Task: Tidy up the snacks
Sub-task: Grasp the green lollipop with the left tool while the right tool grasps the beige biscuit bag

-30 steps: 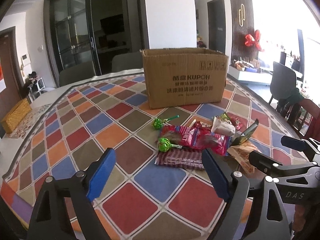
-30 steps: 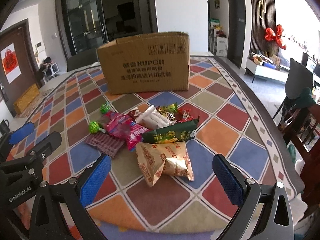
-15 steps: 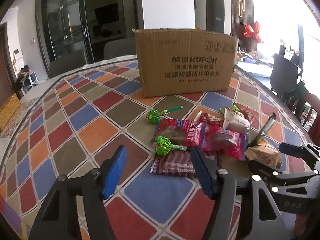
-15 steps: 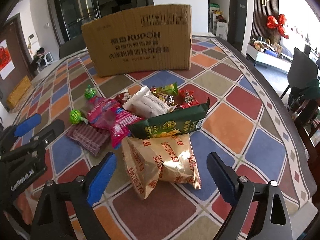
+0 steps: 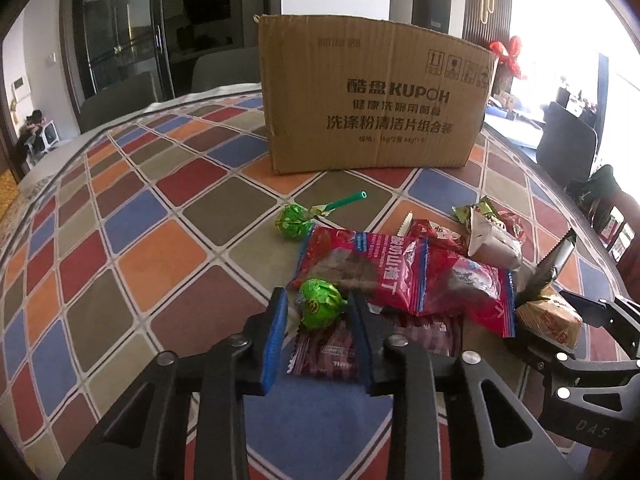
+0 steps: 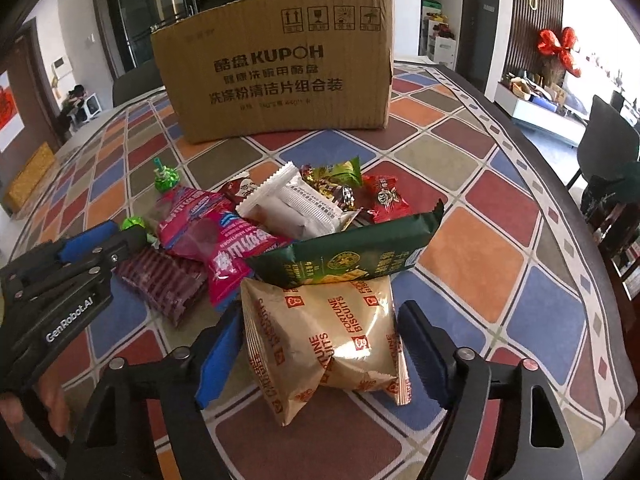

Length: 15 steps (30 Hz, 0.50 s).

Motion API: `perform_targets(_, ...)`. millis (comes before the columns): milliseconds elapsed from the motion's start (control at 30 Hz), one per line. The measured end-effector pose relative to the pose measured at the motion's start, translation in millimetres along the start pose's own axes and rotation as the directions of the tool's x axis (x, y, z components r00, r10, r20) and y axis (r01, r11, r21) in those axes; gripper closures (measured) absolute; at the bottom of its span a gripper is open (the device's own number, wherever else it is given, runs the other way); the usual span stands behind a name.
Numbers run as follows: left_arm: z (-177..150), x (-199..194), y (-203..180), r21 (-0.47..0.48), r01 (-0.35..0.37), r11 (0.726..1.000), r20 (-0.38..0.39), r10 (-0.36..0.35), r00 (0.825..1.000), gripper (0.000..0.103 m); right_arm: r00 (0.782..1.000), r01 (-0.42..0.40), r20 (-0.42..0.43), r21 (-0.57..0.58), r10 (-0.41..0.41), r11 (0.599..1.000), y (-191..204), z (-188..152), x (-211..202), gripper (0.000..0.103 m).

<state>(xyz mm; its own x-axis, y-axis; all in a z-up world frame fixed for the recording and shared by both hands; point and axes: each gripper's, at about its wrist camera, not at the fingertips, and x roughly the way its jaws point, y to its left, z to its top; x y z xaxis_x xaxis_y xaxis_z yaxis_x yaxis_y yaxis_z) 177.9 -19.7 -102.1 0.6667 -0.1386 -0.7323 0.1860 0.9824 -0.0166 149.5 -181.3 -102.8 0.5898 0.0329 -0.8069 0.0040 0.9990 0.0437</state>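
While the snacks lay heaped on the checkered tablecloth [image 5: 168, 248] before the cardboard box [image 5: 372, 104], the left gripper [image 5: 318, 312] was closing around a green lollipop [image 5: 322, 307], pads just beside its wrapper, contact unclear. Right gripper [image 6: 320, 344] was closing too, straddling the gold biscuit bag [image 6: 324, 344]; left pad touching, right pad apart.

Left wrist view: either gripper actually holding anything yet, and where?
Neither visibly. Left gripper is closing around the green foil-wrapped lollipop's head; right gripper is closing around the gold Fortune Biscuits bag's sides.
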Motion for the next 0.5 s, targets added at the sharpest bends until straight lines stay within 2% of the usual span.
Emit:
perform_targets(233,3.3,1.8,0.5,-0.006,-0.002,1.0,0.012,0.002,1.0,0.078,1.0,0.016,0.012,-0.002,-0.016,1.0,-1.8,1.0,0.9,0.042)
perform_targets(433,0.6,-6.3,-1.8,-0.009,0.021,1.0,0.021,-0.021,1.0,0.079,1.0,-0.004,0.015,0.008,0.004,1.0,-5.3,0.8,-2.3,0.052)
perform_targets(500,-0.5,-12.9,-3.2,-0.006,0.022,1.0,0.031,-0.022,0.999,0.079,1.0,-0.015,0.02,0.008,0.014,1.0,-4.9,0.2,-5.6,0.052)
